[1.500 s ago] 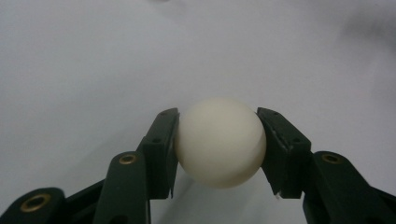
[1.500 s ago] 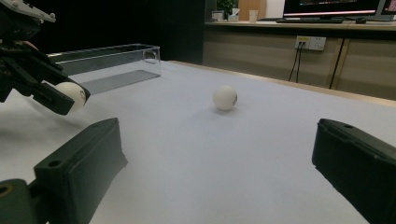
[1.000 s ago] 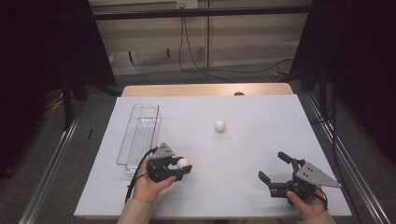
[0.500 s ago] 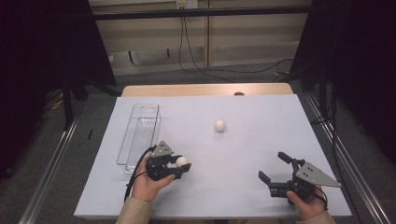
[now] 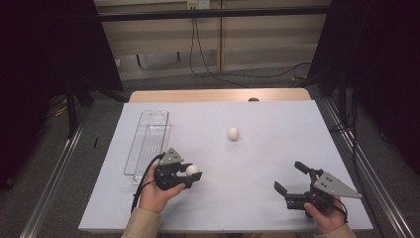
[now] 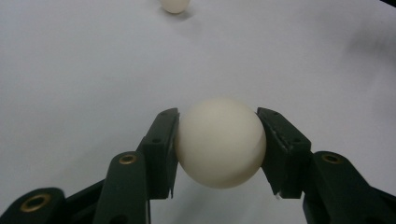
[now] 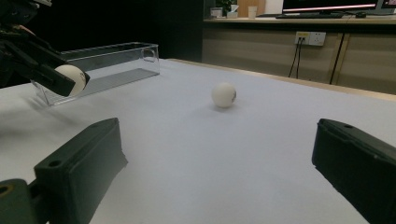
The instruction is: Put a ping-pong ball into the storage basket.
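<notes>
My left gripper (image 5: 190,174) is shut on a white ball (image 5: 192,170) at the front left of the white table; the left gripper view shows that ball (image 6: 219,142) squeezed between both black jaws, lifted a little off the surface. A second white ball (image 5: 233,133) lies loose near the table's middle, and it appears as a ball (image 7: 223,94) ahead in the right gripper view. My right gripper (image 5: 291,180) rests near the front right edge, open, with nothing between its jaws. From there the left gripper (image 7: 70,81) with its ball shows at the far left.
A clear plastic tray (image 5: 148,141) stands lengthwise along the table's left side, just beyond my left hand. The white table top (image 5: 277,124) ends in a wooden strip at the back. Cables trail on the floor behind.
The left gripper with its ball has shifted slightly, staying near the tray's front end. The right gripper and the loose ball have not moved.
</notes>
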Tool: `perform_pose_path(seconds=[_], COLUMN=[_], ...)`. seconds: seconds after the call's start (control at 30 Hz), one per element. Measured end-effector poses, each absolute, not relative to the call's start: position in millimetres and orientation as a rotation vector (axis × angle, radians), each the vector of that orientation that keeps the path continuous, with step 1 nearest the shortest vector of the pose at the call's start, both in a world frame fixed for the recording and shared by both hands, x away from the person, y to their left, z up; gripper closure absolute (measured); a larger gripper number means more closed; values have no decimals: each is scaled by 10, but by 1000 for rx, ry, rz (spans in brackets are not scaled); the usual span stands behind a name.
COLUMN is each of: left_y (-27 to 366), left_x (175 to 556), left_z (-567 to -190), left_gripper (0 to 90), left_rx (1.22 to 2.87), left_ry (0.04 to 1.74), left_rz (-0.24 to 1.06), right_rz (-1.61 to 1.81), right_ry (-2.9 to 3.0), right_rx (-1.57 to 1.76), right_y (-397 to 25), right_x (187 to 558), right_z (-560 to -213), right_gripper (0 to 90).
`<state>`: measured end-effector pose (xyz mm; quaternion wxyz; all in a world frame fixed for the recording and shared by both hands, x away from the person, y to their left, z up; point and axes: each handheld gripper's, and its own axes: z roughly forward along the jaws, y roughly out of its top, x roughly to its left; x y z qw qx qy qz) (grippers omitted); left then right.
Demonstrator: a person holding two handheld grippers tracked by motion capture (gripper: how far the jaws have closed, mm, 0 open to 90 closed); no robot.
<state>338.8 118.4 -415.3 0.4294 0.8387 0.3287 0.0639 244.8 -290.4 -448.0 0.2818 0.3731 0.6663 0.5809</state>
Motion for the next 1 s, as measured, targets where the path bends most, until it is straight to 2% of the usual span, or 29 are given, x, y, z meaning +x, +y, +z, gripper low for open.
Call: perform_pose_path(seconds=[1.0], left_y=[1266], left_x=[3436], left_z=[-4067], left_gripper=[510], left_rx=[2067], left_ry=[856], left_rz=[169], right_rz=[1556], right_ry=[1787], right_rx=[1001], right_y=[-2915], right_x=[2451], right_z=[-4472], right_gripper=[14])
